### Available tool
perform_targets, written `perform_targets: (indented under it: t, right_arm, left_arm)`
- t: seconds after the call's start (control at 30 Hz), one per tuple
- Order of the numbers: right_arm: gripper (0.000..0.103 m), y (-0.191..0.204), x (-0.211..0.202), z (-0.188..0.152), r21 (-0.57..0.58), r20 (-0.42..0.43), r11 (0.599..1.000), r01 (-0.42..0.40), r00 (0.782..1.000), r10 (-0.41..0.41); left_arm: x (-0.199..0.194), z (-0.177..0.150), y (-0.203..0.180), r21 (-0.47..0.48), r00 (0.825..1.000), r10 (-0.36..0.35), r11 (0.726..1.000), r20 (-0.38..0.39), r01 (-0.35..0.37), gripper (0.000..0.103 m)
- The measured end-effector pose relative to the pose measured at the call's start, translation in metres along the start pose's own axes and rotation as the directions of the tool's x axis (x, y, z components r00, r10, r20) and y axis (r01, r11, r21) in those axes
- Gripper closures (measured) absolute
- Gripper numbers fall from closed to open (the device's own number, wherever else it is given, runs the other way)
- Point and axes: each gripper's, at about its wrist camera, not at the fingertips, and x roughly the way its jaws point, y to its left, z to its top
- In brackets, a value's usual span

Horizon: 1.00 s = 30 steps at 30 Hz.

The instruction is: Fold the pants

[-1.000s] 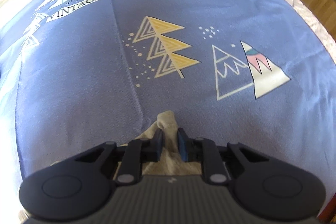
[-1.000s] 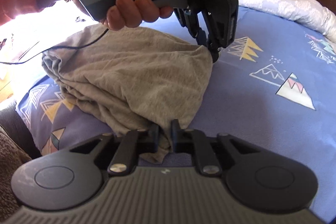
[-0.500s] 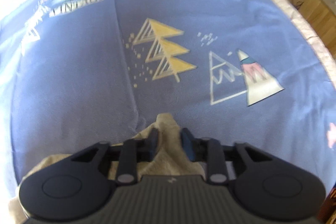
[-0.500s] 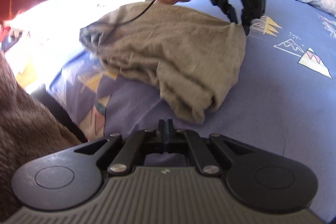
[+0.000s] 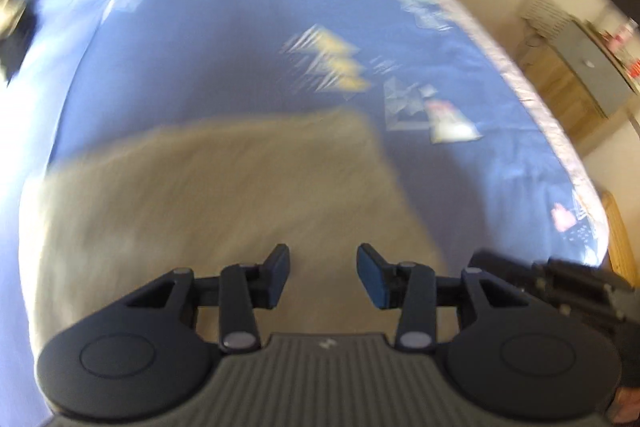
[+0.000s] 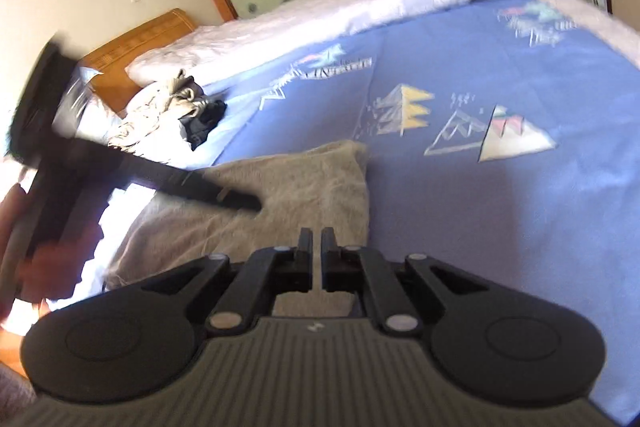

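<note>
Left fingers [image 5: 280, 275] apart above pants [image 5: 208, 195]

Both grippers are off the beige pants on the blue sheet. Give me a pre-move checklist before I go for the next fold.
1. Left gripper open and empty: ok, fingers spread, nothing between them.
2. Right gripper free of cloth: ok, fingers nearly together with a thin gap, nothing pinched.
3. Beige knit pants lying flat on the blue printed bedsheet: ok, a compact folded shape.
4. Pants edges aligned: cannot tell, left wrist view is motion-blurred.
5. Space beside the pants: ok, bare sheet to the right; the pile of crumpled clothes sits far off by the pillow.
6. Left gripper clear of the pants: cannot tell; it looks just above the cloth.
</note>
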Motion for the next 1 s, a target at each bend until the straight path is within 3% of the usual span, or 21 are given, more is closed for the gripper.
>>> perform_targets:
  t: [0.1, 0.23, 0.43, 0.53, 0.63, 0.83, 1.0]
  right_arm:
    - [0.095, 0.011, 0.015, -0.01, -0.014, -0.082, 1.0, 0.014, 0.996, -0.015]
    - [0.092, 0.024, 0.019, -0.031, -0.029, -0.16, 0.998, 0.047, 0.986, -0.051]
    - [0.087, 0.039, -0.004, -0.035, -0.016, -0.134, 0.998, 0.053, 0.989, -0.054]
    - [0.078, 0.053, -0.007, -0.032, -0.043, -0.1, 0.997, 0.057, 0.993, -0.061]
    - [0.075, 0.068, -0.005, -0.028, -0.061, -0.076, 0.996, 0.065, 0.995, -0.069]
    - [0.072, 0.088, 0.009, -0.03, -0.064, -0.078, 0.993, 0.1, 0.991, -0.105]
    - [0.066, 0.09, 0.015, -0.036, 0.011, -0.114, 0.99, 0.141, 0.984, -0.139]
  left_arm:
    - [0.002, -0.023, 0.019, -0.052, 1.0, -0.014, 0.999, -0.013, 0.014, 0.066]
    - [-0.011, -0.041, 0.021, -0.024, 0.999, -0.034, 0.999, 0.028, 0.035, 0.066]
    - [-0.042, -0.067, 0.015, 0.064, 0.993, -0.022, 0.998, 0.118, 0.015, 0.061]
    - [-0.061, -0.076, 0.016, 0.074, 0.985, -0.003, 0.997, 0.174, -0.01, 0.057]
    - [-0.074, -0.085, 0.019, 0.059, 0.977, 0.038, 0.997, 0.21, -0.051, 0.056]
    - [-0.089, -0.101, 0.032, 0.03, 0.963, 0.102, 0.993, 0.248, -0.113, 0.053]
    - [-0.087, -0.11, 0.038, 0.038, 0.962, 0.126, 0.99, 0.241, -0.139, 0.05]
